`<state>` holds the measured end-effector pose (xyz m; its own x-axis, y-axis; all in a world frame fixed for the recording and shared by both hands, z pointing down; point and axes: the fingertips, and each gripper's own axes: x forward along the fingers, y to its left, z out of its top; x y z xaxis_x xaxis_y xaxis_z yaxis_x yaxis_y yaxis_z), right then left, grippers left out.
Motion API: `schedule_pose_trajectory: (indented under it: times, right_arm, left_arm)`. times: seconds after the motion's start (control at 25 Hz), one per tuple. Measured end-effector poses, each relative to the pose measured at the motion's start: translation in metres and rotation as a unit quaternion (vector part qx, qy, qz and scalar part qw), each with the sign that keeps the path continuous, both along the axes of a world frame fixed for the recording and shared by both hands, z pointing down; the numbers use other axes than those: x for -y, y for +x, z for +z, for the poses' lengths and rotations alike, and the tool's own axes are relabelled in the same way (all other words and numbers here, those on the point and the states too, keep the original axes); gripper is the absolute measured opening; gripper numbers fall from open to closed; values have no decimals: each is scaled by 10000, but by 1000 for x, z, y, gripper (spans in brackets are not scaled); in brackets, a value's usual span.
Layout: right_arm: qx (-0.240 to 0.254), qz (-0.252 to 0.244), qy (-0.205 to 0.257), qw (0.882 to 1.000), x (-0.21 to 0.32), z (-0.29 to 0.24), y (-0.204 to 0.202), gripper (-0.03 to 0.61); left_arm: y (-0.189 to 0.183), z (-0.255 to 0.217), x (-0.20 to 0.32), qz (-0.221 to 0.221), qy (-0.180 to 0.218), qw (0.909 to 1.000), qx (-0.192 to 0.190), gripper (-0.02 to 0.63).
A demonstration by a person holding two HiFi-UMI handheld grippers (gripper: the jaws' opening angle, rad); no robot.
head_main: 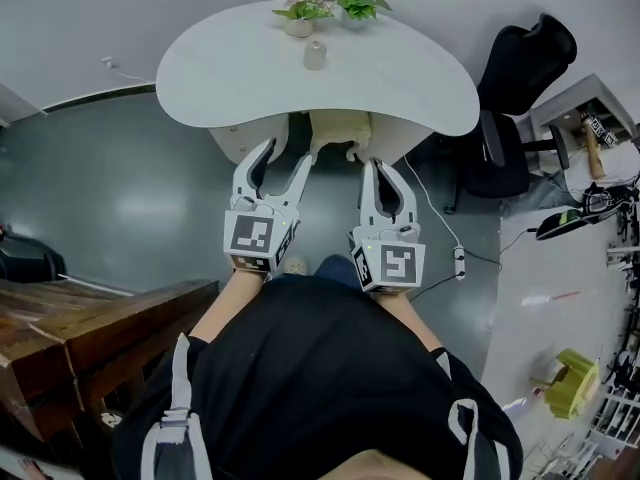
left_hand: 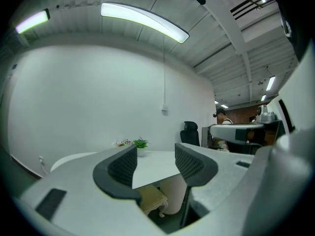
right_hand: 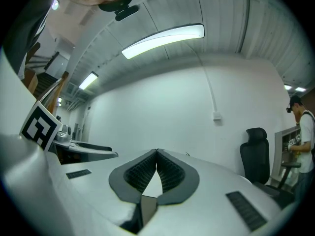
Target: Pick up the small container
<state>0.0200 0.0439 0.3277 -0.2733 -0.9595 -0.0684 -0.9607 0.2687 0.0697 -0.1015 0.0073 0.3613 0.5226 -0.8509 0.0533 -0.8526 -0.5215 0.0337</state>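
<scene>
Left hand-held gripper (left_hand: 155, 154) gapes; container (head_main: 315, 55) shows overhead only.

On the table (head_main: 220, 68), small container (head_main: 315, 55) before two potted plants (head_main: 356, 3); office chair (head_main: 520, 73) to the right.

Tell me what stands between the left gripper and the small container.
Nothing visible does: bare table top lies between the open left gripper and the small container; the two potted plants stand beyond it.
</scene>
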Motion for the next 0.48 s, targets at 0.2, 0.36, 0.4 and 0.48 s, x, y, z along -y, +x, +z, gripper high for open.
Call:
schedule_pose_trajectory:
  times: [0.2, 0.36, 0.4, 0.48]
  right_arm:
    - [5, 51, -51, 10000, 13, 3, -1, 21]
    - [7, 72, -80, 9999, 27, 8, 0, 21]
    - [15, 72, -87, 9999, 31, 9, 0, 21]
    - [34, 58, -91, 9999, 41, 10, 1, 21]
  left_arm:
    - [1, 5, 13, 66, -39, 10000, 19, 241]
    - [2, 11, 27, 142, -55, 9998, 84, 253]
    - [2, 12, 31, 139, -70, 9998, 92, 256]
    - [3, 16, 40, 122, -101, 9998, 116, 260]
